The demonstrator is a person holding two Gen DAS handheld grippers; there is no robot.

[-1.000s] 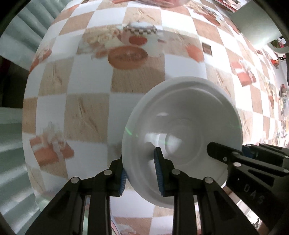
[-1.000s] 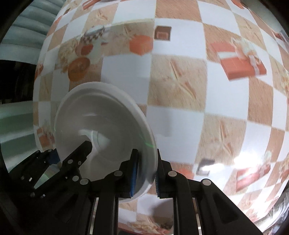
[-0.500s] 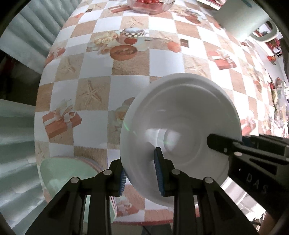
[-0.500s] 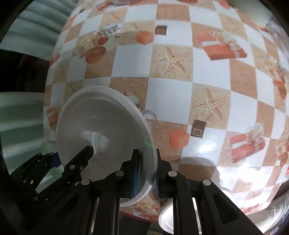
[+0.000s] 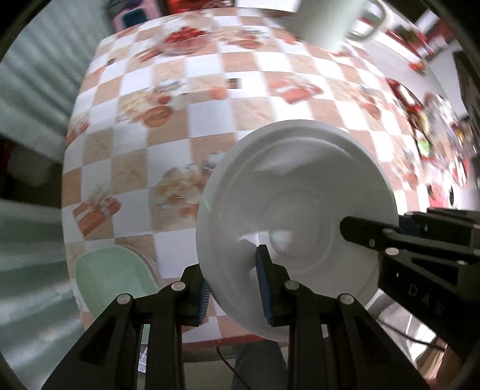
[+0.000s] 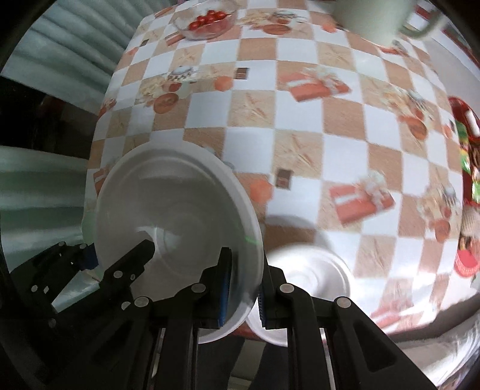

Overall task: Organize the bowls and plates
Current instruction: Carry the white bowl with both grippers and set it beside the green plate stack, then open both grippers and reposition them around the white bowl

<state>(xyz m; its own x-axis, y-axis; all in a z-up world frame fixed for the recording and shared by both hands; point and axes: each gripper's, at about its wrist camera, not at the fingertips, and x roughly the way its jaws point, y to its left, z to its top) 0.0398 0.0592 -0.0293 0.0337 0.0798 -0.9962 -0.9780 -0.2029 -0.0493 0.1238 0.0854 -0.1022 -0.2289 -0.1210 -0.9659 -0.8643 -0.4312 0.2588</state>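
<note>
A white bowl (image 5: pixel 297 210) is held in the air above the checkered table by both grippers. My left gripper (image 5: pixel 234 291) is shut on its near left rim. My right gripper (image 6: pixel 243 288) is shut on its right rim; the bowl also shows in the right wrist view (image 6: pixel 177 216). A pale green bowl (image 5: pixel 111 279) sits near the table's front left edge. A white plate (image 6: pixel 309 270) lies on the table near the front edge, below the held bowl's right side.
The checkered tablecloth (image 6: pixel 300 126) covers the table. A glass bowl of tomatoes (image 6: pixel 207 22) stands at the far side. A pale green mug-like vessel (image 6: pixel 378 18) is at the far right. Red packets (image 6: pixel 465 144) lie at the right edge.
Both grippers have lifted the white bowl higher and back from the table. More of the table shows now, with the white plate and far objects coming into view.
</note>
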